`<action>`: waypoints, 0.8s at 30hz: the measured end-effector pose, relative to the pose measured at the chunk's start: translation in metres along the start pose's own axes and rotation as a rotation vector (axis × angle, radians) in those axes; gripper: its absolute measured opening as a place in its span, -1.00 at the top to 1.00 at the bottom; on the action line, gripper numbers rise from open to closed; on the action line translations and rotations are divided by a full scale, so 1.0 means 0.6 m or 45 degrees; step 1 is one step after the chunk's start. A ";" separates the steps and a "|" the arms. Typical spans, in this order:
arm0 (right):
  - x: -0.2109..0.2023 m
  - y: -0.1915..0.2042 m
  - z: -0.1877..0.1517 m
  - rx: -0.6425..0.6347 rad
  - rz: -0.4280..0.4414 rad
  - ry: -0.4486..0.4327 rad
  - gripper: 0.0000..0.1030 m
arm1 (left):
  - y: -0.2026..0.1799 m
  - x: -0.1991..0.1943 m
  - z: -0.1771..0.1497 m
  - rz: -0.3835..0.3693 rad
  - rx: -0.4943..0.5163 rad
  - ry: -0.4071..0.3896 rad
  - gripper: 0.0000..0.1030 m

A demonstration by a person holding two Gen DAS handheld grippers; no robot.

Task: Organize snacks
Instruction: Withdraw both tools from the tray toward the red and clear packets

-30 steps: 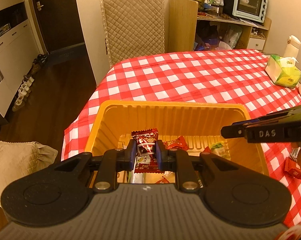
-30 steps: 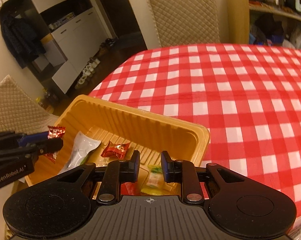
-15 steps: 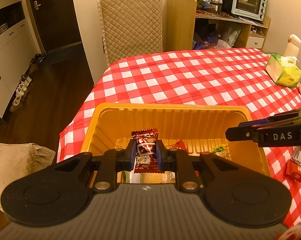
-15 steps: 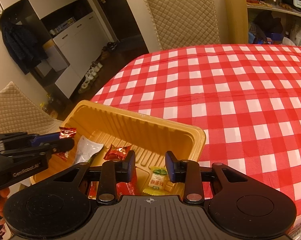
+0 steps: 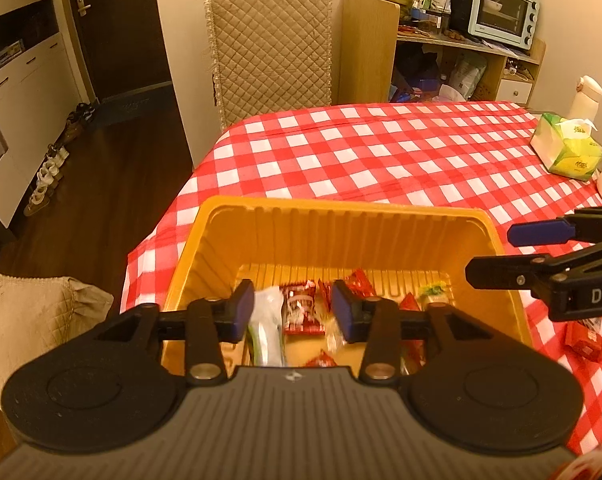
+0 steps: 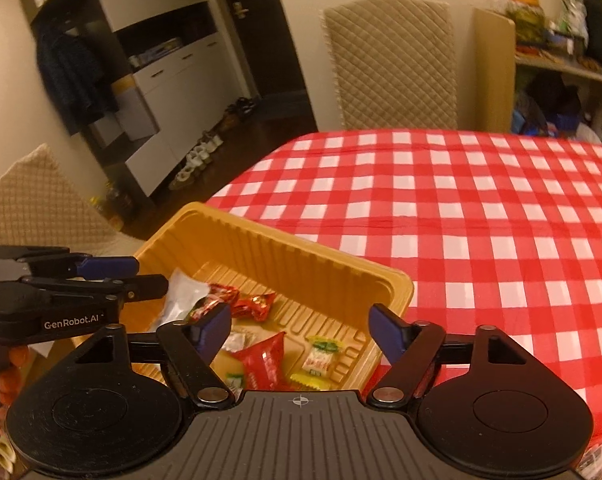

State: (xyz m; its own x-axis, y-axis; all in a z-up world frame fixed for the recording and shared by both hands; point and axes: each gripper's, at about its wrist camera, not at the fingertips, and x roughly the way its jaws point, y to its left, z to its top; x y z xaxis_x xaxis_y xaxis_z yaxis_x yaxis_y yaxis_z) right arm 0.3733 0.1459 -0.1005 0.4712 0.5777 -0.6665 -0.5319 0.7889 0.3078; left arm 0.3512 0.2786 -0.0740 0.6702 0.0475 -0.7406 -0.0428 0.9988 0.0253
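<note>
Hovering over yellow tray [image 5: 343,216] at the counter's [image 5: 381,152] near-left corner, left gripper [image 5: 293,312] has jaws wide apart, holding nothing; red snack packet [image 5: 301,312] lies loose on the tray floor below. Right gripper [image 6: 301,330] jaws are also spread and empty, likely ready for stray red packet [image 5: 585,340] right of the tray.

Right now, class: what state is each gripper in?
Left gripper: open, holding nothing, above the tray.
Right gripper: open, holding nothing.
</note>
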 end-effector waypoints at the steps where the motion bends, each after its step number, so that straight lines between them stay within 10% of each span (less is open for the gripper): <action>1: -0.005 0.004 -0.004 -0.014 0.006 -0.005 -0.51 | 0.000 -0.007 -0.004 0.003 -0.005 0.000 0.06; 24: -0.165 0.027 -0.090 -0.046 0.074 -0.052 -0.63 | -0.028 -0.183 -0.112 0.054 -0.146 -0.013 -0.46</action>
State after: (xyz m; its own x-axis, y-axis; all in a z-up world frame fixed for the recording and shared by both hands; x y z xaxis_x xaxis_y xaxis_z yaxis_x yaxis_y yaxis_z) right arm 0.2802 0.0903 -0.0662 0.4667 0.6308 -0.6199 -0.5839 0.7462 0.3197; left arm 0.2283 0.2554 -0.0383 0.6734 0.0901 -0.7337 -0.1550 0.9877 -0.0209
